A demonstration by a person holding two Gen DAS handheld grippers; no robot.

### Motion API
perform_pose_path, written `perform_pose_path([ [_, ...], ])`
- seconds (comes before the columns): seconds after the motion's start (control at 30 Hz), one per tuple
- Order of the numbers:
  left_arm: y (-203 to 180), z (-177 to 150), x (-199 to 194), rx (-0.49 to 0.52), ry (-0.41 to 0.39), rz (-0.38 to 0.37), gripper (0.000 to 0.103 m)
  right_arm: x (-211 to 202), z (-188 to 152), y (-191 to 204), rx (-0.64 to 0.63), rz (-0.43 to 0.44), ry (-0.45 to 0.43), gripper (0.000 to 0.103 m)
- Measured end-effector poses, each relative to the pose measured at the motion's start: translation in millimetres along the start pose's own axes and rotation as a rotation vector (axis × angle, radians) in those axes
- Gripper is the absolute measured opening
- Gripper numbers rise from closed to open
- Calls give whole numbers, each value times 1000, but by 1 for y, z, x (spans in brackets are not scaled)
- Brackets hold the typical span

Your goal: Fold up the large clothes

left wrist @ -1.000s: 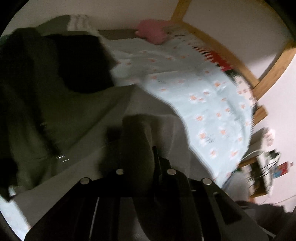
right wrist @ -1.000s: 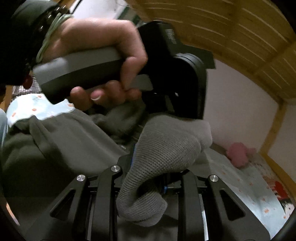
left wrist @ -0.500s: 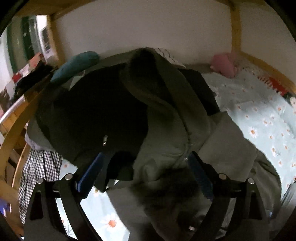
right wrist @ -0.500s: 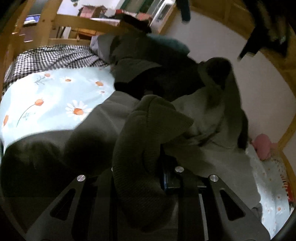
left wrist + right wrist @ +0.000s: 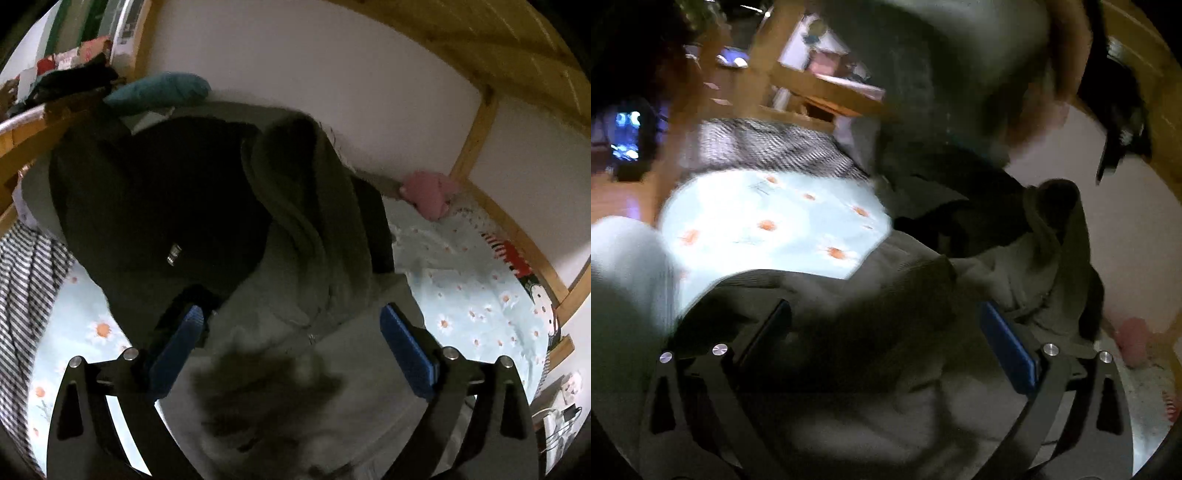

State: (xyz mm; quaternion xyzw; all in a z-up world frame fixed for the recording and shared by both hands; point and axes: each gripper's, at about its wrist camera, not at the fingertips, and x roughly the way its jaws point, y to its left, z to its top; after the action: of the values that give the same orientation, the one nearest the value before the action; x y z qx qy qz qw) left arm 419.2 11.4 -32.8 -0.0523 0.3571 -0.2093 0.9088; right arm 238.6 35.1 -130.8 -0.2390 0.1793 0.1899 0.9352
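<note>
A large grey-green zip hoodie (image 5: 295, 280) lies on a bed with a light blue daisy sheet (image 5: 476, 295). Its hood (image 5: 295, 166) stands up at the far end beside a black garment (image 5: 159, 206). My left gripper (image 5: 291, 328) is open just above the hoodie's front, blue pads wide apart, holding nothing. In the right wrist view the hoodie (image 5: 886, 339) fills the lower frame. My right gripper (image 5: 886, 321) is open over its hem, with nothing between the jaws. That view is blurred.
A pink soft toy (image 5: 428, 192) lies at the far wall. A teal pillow (image 5: 162, 88) and a wooden bed frame (image 5: 476, 125) border the bed. A striped blanket (image 5: 26, 266) lies at the left. The sheet (image 5: 768, 225) shows left of the hoodie.
Both grippers were shut on hoodie cloth a second ago. The left opened first; the right has now let go too. The hoodie now lies on the bed.
</note>
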Motion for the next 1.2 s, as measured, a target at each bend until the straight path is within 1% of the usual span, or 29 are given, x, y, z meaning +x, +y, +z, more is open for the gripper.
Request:
perform_pose_path([
  [0.07, -6, -12, 9, 0, 10, -8, 95, -18, -6, -18, 80, 46, -24, 100],
  [0.13, -8, -30, 23, -20, 36, -11, 95, -35, -18, -48, 201, 82, -49, 100],
  [0.17, -8, -39, 32, -34, 54, -5, 95, -44, -26, -71, 286, 88, -68, 100],
  [0.2, -6, -49, 44, -59, 91, 3, 95, -47, -38, -94, 361, 113, -55, 100],
  [0.23, -2, -62, 55, -92, 120, 5, 95, -47, -48, -113, 422, 102, -39, 100],
  [0.27, 1, -74, 65, -114, 147, 7, 95, -46, -60, -136, 500, 58, -12, 100],
  [0.3, 3, -81, 71, -122, 164, 14, 95, -46, -73, -160, 580, 41, 10, 100],
  [0.33, 6, -94, 81, -127, 191, 37, 95, -46, -87, -183, 669, 48, 21, 100],
  [0.37, 9, -101, 88, -124, 218, 64, 95, -46, -101, -205, 760, 33, 32, 100],
  [0.4, 13, -111, 94, -116, 249, 95, 95, -46, -120, -233, 886, 6, 57, 100],
  [0.47, 18, -126, 98, -91, 267, 147, 95, -37, -146, -270, 1043, -1, 122, 100],
  [0.53, 17, -138, 95, -37, 250, 181, 95, -21, -166, -296, 1164, 62, 160, 100],
  [0.57, 15, -143, 93, -8, 243, 194, 95, -7, -176, -308, 1230, 119, 194, 100],
  [0.6, 14, -145, 90, 5, 233, 206, 95, 3, -181, -313, 1264, 149, 216, 100],
  [0.63, 14, -148, 87, 4, 220, 215, 95, 16, -186, -320, 1317, 200, 223, 100],
  [0.67, 15, -150, 81, -17, 194, 216, 95, 22, -188, -322, 1349, 232, 195, 100],
  [0.7, 16, -150, 76, -41, 173, 212, 95, 27, -188, -329, 1378, 244, 161, 94],
  [0.73, 20, -152, 68, -78, 140, 238, 95, 27, -186, -330, 1384, 234, 137, 70],
  [0.77, 24, -153, 61, -99, 118, 254, 95, 28, -185, -335, 1388, 201, 136, 59],
  [0.83, 30, -154, 59, -139, 98, 238, 95, 31, -191, -345, 1441, 194, 119, 22],
  [0.87, 34, -155, 60, -148, 113, 234, 95, 28, -196, -349, 1481, 200, 88, 19],
  [0.93, 35, -153, 56, -156, 92, 218, 95, 7, -197, -348, 1505, 209, -91, 15],
  [0.97, 36, -152, 52, -178, 69, 200, 95, -10, -198, -351, 1502, 186, -182, 15],
  [1.0, 39, -151, 49, -201, 49, 186, 95, -25, -202, -354, 1514, 150, -244, 14],
  [1.03, 40, -149, 45, -221, 31, 197, 95, -32, -207, -356, 1525, 121, -258, 14],
  [1.07, 44, -149, 41, -248, 14, 278, 95, -38, -215, -359, 1539, 59, -242, 14],
  [1.1, 51, -151, 38, -273, 1, 294, 95, -37, -226, -364, 1556, 39, -193, 14],
  [1.13, 60, -155, 41, -310, 19, 296, 95, -35, -237, -365, 1575, 52, -151, 14],
  [1.2, 77, -164, 58, -349, 131, 301, 95, -30, -249, -362, 1570, 66, -62, 15],
])
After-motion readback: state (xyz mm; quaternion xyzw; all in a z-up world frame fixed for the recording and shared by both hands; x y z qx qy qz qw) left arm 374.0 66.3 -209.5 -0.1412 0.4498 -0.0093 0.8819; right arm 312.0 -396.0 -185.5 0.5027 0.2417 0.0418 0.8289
